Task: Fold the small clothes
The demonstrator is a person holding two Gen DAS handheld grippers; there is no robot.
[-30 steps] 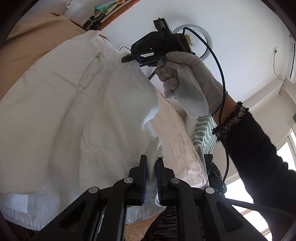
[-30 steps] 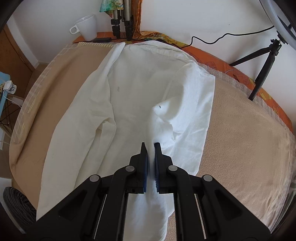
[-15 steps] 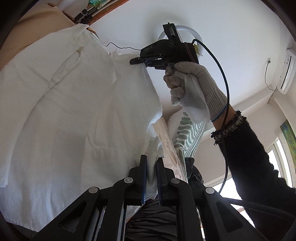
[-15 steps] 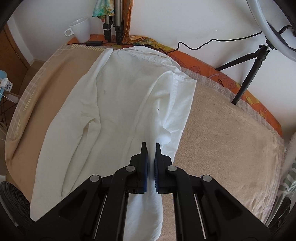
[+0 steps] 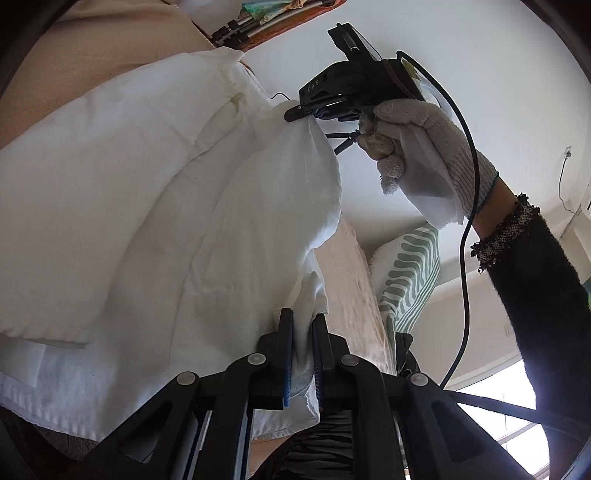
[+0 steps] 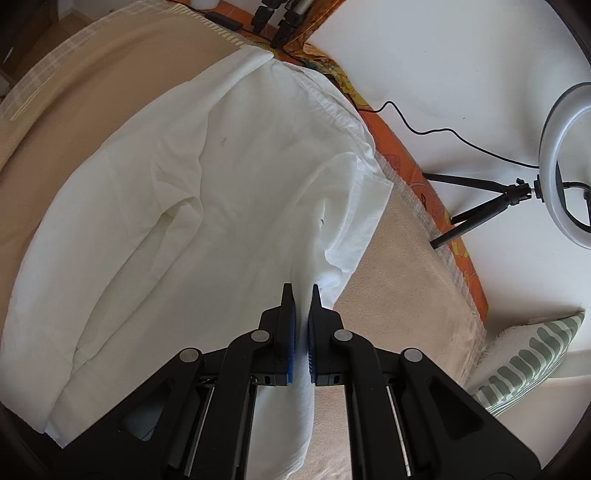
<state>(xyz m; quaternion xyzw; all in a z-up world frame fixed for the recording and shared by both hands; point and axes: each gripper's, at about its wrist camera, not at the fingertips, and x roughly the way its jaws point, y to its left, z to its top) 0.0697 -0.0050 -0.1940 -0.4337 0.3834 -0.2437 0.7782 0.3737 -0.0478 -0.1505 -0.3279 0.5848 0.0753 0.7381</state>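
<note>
A white shirt [image 6: 207, 192] lies spread on a beige blanket [image 6: 399, 280], its right side lifted off the bed. My right gripper [image 6: 303, 295] is shut on a raised fold of that side. In the left wrist view the same gripper [image 5: 295, 113] pinches the cloth high up, held by a gloved hand [image 5: 424, 147]. My left gripper [image 5: 303, 321] is shut on the lower edge of the shirt [image 5: 155, 206], with cloth bunched between its blue pads.
A ring light on a small tripod [image 6: 524, 192] stands at the right by the white wall. An orange patterned cloth [image 6: 406, 162] runs along the bed's far edge. A green-striped pillow [image 6: 528, 354] lies at the right. Tripod legs [image 6: 280, 22] stand at the back.
Both grippers have kept their hold on the shirt. The right gripper swung the lifted side across, and the shirt now sits more to the left in its view. The left view rolled slightly.
</note>
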